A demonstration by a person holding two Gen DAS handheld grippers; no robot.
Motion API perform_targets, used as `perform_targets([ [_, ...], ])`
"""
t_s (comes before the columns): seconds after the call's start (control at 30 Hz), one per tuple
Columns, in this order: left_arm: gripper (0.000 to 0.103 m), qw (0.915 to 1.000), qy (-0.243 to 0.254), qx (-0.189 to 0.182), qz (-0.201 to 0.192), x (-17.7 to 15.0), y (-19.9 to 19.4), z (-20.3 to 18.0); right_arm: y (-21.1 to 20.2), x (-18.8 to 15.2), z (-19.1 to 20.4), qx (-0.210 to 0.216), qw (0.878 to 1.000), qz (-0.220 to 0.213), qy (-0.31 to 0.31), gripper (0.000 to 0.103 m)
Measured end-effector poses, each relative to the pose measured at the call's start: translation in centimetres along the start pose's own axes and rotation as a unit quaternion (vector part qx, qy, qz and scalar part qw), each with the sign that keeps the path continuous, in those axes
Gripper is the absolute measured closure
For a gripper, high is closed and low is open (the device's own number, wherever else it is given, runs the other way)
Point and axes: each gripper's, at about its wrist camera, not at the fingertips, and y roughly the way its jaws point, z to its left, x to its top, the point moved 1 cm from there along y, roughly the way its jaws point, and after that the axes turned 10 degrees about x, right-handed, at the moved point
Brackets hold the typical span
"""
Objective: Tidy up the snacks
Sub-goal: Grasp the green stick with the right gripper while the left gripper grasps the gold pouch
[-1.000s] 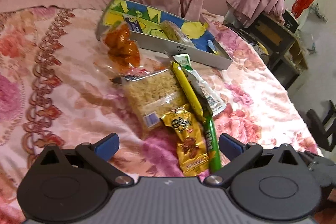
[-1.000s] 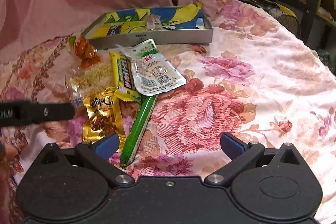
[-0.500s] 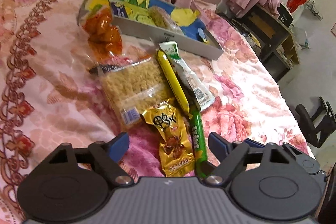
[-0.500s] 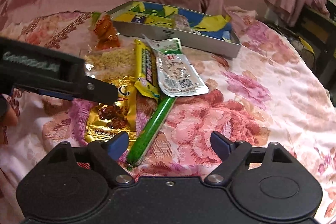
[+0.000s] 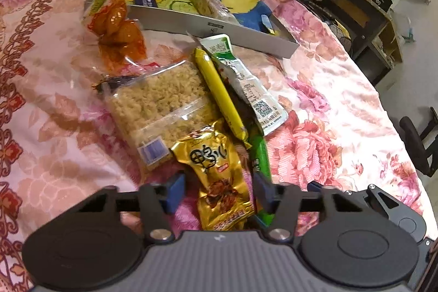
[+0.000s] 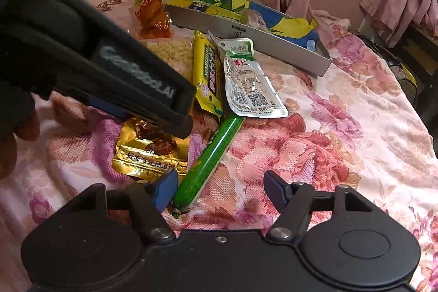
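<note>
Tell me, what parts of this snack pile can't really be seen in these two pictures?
- Gold packet: right view, its top is hidden under the left gripper.
- Noodle pack: right view, mostly hidden by that gripper.
- Green stick: left view, upper part under the yellow bar and white pouch.
- Box: both views, its near wall hides part of the contents.
- Print on the packets: too small to read.

Left tool (image 5: 217, 192) closing, right tool (image 6: 219, 189) closing, both angled down

Glossy gold foil packet (image 5: 219, 174) on smooth, floral cloth bedspread (image 5: 323, 111)
</note>
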Motion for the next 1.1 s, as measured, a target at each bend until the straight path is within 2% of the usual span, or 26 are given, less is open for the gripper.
perform_targets([
  [0.13,0.058,1.0000,0.002,0.000,0.001,-0.1,0.0,-0.5,0.2,-0.3,0.3,-0.041,0.999,0.013,-0.024,0.036],
  [0.27,0.059,1.0000,0.007,0.005,0.002,-0.2,0.2,-0.7,0.3,-0.4,-0.3,-0.054,0.998,0.020,-0.020,0.048],
  [0.37,0.060,1.0000,-0.002,0.006,0.007,-0.1,0.8,-0.7,0.4,-0.4,-0.6,-0.053,0.998,0.020,-0.015,0.063],
  [0.47,0.060,0.9998,-0.011,0.010,0.010,0.2,1.3,-0.8,0.5,-0.4,-0.4,-0.050,0.998,0.017,-0.018,0.069],
  [0.5,0.058,0.9998,-0.013,0.012,0.012,0.3,1.5,-0.9,0.6,-0.4,-0.4,-0.048,0.999,0.015,-0.018,0.072],
  [0.63,0.043,0.9995,-0.018,0.020,0.016,0.6,2.0,-1.6,1.0,0.0,-0.5,-0.042,0.999,0.007,-0.012,0.072],
  [0.7,0.043,0.9994,-0.010,0.028,0.020,0.8,2.2,-2.2,1.3,0.2,-0.6,-0.040,0.999,0.003,-0.006,0.071],
  [0.77,0.046,0.9989,0.000,0.041,0.025,0.9,2.3,-2.6,1.5,0.3,-0.7,-0.040,0.999,0.002,-0.004,0.071],
  [0.83,0.057,0.9981,0.008,0.055,0.028,1.0,2.2,-2.8,1.4,0.3,-0.7,-0.039,0.999,0.003,-0.003,0.071],
  [0.87,0.059,0.9978,0.011,0.058,0.029,1.0,2.2,-2.7,1.3,0.3,-0.8,-0.038,0.999,0.002,0.001,0.072],
  [0.93,0.062,0.9982,0.008,0.052,0.030,0.9,2.1,-2.3,1.3,0.3,-1.0,-0.032,0.999,0.002,0.011,0.075],
  [1.0,0.064,0.9983,0.003,0.048,0.033,0.8,1.9,-2.0,1.2,0.3,-1.1,-0.021,1.000,0.002,0.019,0.084],
  [1.1,0.069,0.9981,0.003,0.048,0.037,0.6,1.4,-1.9,0.9,0.3,-1.1,-0.019,1.000,0.002,0.022,0.084],
])
